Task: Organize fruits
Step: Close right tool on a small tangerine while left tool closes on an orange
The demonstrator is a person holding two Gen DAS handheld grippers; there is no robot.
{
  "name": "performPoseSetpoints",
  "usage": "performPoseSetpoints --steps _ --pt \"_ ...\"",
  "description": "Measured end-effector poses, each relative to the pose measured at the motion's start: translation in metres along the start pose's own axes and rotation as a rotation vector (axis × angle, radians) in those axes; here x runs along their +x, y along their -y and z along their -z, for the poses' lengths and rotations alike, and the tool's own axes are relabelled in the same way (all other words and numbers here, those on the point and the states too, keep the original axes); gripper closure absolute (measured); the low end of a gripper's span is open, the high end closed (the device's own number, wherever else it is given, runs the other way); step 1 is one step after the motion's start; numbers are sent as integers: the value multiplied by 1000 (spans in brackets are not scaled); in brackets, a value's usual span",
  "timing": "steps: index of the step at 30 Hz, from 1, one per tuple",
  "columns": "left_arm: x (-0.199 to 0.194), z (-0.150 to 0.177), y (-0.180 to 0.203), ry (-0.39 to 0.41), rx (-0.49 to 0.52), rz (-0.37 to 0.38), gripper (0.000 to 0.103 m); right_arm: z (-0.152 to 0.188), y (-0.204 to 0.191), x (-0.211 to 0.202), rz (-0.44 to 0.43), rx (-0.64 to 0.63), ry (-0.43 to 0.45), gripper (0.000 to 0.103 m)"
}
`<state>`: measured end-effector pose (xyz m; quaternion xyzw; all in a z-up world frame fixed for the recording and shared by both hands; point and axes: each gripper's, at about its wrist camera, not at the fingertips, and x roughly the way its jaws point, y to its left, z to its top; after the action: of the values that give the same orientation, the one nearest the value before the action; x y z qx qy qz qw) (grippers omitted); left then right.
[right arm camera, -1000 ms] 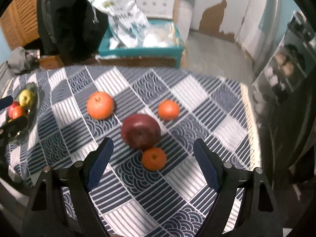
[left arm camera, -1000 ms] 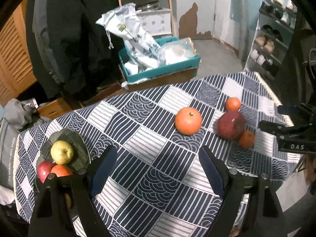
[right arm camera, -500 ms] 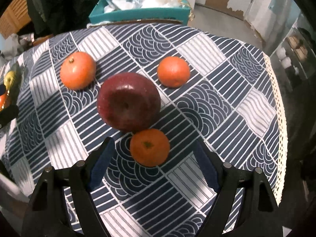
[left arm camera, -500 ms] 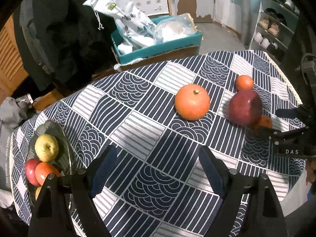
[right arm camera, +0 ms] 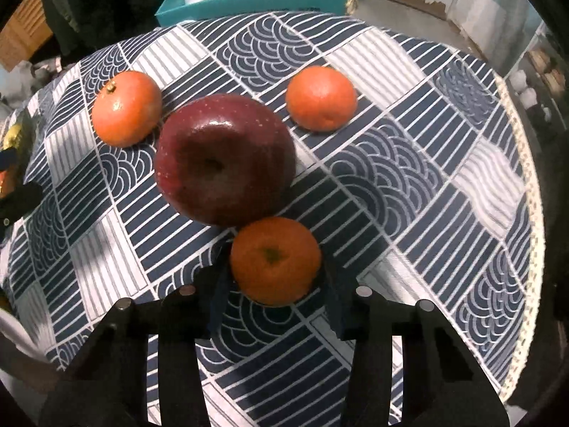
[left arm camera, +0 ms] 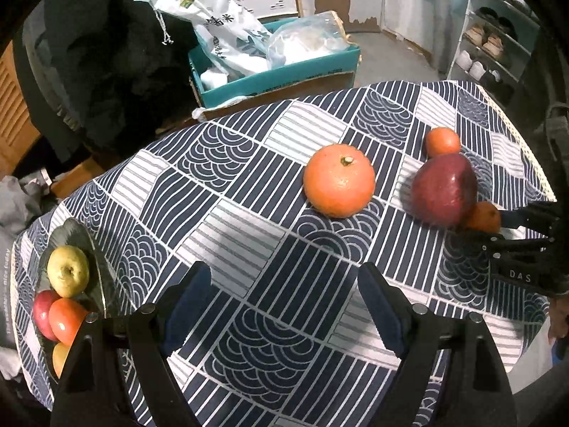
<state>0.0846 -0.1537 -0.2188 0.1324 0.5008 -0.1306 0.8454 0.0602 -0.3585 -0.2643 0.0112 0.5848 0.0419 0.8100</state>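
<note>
Since a moment ago both my claws have dropped closer to the patterned tablecloth (right arm camera: 409, 114), and my right claw (right arm camera: 275, 284) has just closed its jaws on the small orange (right arm camera: 275, 259), pads pressing on both its sides. It sits on the cloth, touching the dark red apple (right arm camera: 224, 160). Beyond lie a second small orange (right arm camera: 320, 98) and a larger orange fruit (right arm camera: 124, 106). My left claw (left arm camera: 284, 302) hangs open and empty beside the glass dish (left arm camera: 103, 281) of fruit.

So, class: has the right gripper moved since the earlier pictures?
Yes. The right gripper has come down toward the tablecloth; its jaws have just been closing and now grip the near small orange beside the red apple.
</note>
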Motion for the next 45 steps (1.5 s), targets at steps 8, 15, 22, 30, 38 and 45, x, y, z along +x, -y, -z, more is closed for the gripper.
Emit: performPoseSetpoints --steps 8,15,22,30,38,45 --pt "1 -19 3 20 -7 24 17 -1 14 -33 28 54 70 59" --pt "9 -38 10 19 -5 55 17 -22 25 -60 60 89 163 59" --pt "29 -53 16 -9 -24 88 17 -41 24 -60 37 107 190 59" --pt "52 -59 16 -43 -74 119 17 -53 16 -51 19 93 191 59" --pt "70 -63 17 -69 -97 141 17 -57 17 -44 10 101 179 59" --pt "81 -61 17 -100 -122 198 34 -58 15 -40 5 102 172 59"
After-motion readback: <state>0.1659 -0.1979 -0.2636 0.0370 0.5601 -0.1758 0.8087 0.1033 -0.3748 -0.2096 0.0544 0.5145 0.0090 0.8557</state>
